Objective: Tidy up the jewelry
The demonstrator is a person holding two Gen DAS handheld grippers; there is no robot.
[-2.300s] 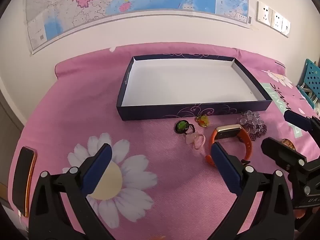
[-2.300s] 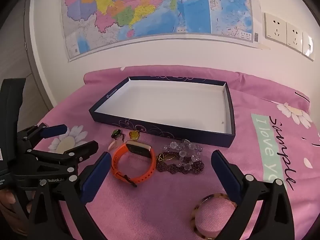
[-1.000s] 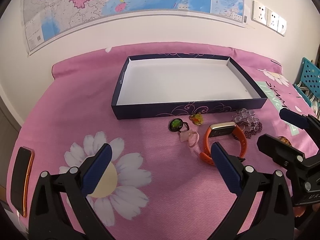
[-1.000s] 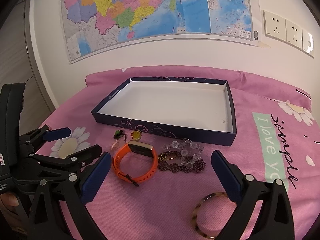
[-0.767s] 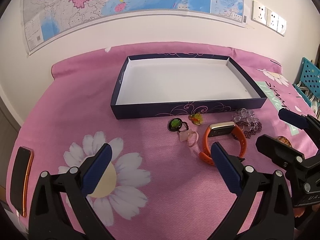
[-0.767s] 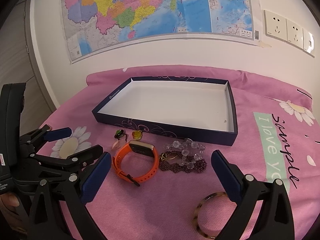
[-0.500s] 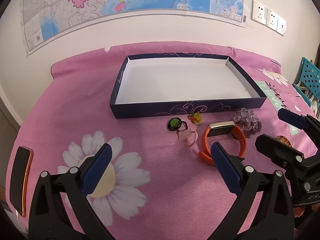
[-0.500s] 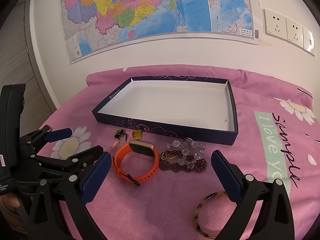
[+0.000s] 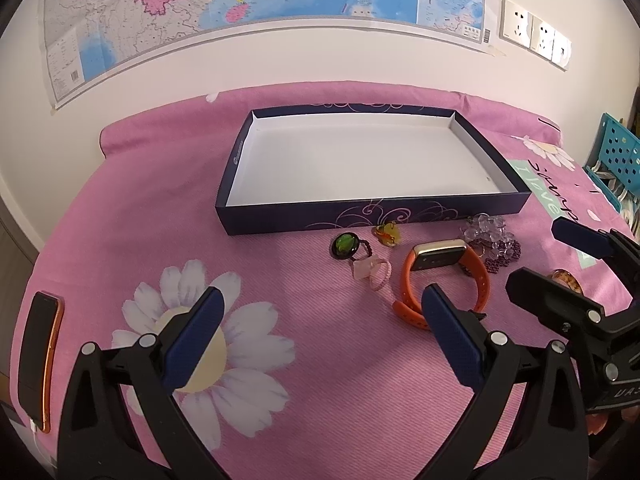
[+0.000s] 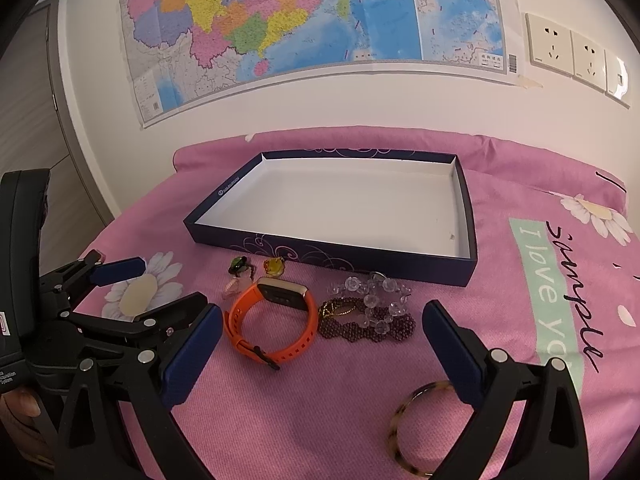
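Pink woven bedspread [image 9: 120,208] printed with big white daisies, spread across the whole surface, bunched into a soft ridge along the white wall. Colourful political map [image 10: 312,24] pinned up above, its lower edge just over the ridge. White wall sockets [image 10: 560,46] off to the right of the map. Teal perforated plastic crate [image 9: 618,148] at the far right edge in the left wrist view. Grey cabinet door [image 10: 36,128] on the left in the right wrist view. Black phone with orange edge [image 9: 38,356] lying flat near the cloth's left edge.

Centre stage: shallow navy cardboard tray with white inside [image 9: 500,212], swirl print on its front wall, nothing in it. All the jewelry out on the cloth just in front of that wall: green-stone ring [image 9: 345,245], yellow amber charm [image 9: 388,234], pale pink ring [image 9: 370,270], orange-strap smartwatch [image 9: 440,276], then clear crystal bead bracelet [image 10: 370,292] lying against the dark purple bead bracelet [image 10: 366,326], gold pendant [image 10: 338,308] tucked at their left. Tortoiseshell bangle [image 10: 412,436] well apart, nearer, partly hidden behind the right finger.

Left gripper [image 9: 318,332] low over the daisy, blue-padded jaws wide apart, holding nothing. Right gripper [image 10: 320,344] likewise spread wide, framing the smartwatch and beads, touching neither.
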